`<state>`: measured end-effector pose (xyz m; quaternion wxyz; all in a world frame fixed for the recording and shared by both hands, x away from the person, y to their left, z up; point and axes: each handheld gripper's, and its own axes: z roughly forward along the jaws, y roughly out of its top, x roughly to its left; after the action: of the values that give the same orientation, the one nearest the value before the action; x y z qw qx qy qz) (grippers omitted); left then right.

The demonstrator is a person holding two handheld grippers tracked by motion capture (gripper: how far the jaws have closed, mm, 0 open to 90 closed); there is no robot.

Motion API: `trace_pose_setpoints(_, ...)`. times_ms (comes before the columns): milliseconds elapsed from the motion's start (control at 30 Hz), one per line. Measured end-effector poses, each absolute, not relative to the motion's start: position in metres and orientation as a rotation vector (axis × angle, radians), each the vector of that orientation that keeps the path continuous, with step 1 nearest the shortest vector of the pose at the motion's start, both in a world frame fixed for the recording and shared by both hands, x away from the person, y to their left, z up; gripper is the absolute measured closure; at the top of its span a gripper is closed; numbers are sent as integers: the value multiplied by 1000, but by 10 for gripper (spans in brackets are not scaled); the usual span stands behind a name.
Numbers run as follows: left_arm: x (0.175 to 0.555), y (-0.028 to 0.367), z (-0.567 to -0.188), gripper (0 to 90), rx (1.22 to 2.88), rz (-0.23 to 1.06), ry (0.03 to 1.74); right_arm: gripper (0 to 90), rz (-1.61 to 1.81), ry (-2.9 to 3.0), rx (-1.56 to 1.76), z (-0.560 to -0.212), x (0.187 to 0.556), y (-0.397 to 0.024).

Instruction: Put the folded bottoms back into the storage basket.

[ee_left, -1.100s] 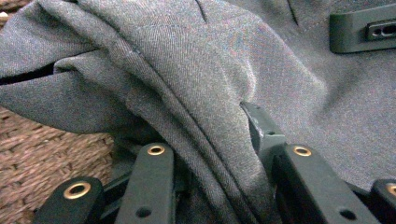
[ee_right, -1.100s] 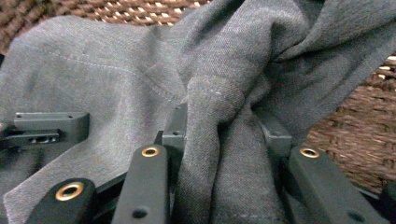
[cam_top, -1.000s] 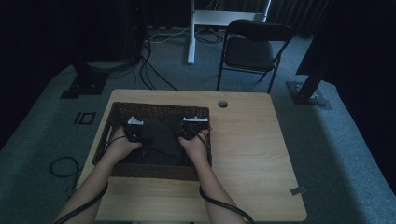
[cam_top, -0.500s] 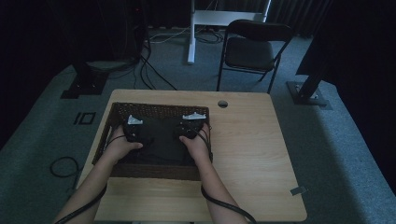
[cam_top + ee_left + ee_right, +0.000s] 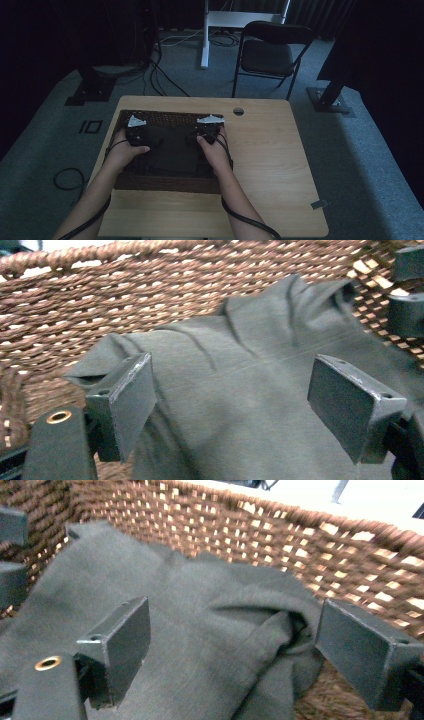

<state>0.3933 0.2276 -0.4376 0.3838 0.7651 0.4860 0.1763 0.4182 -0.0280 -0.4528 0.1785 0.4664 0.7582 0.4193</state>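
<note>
Over the woven brown wicker basket (image 5: 165,183), far side: my left gripper (image 5: 235,405) and right gripper (image 5: 235,650) have just been opening, jaws apart, nothing between. Dark grey folded cloth (image 5: 172,150) lies directly below both, long axis left-right, equally near.

We see a woven basket (image 5: 165,182) on the left half of the table (image 5: 270,165), and a folded cloth (image 5: 172,150) lying in it. Our left gripper (image 5: 136,131) hangs over the cloth's far left corner, our right gripper (image 5: 206,131) over its far right corner, both near the basket's far wall. A hole (image 5: 238,111) sits in the table just right of the basket. Behind the table stands a chair (image 5: 270,55).
</note>
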Motion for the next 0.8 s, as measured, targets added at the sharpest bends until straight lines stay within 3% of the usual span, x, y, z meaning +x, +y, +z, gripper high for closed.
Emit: trace_pose_setpoints(800, 358, 220, -403, 187, 1880, 446, 1111, 140, 1237, 2096, 1241, -413, 400, -57)
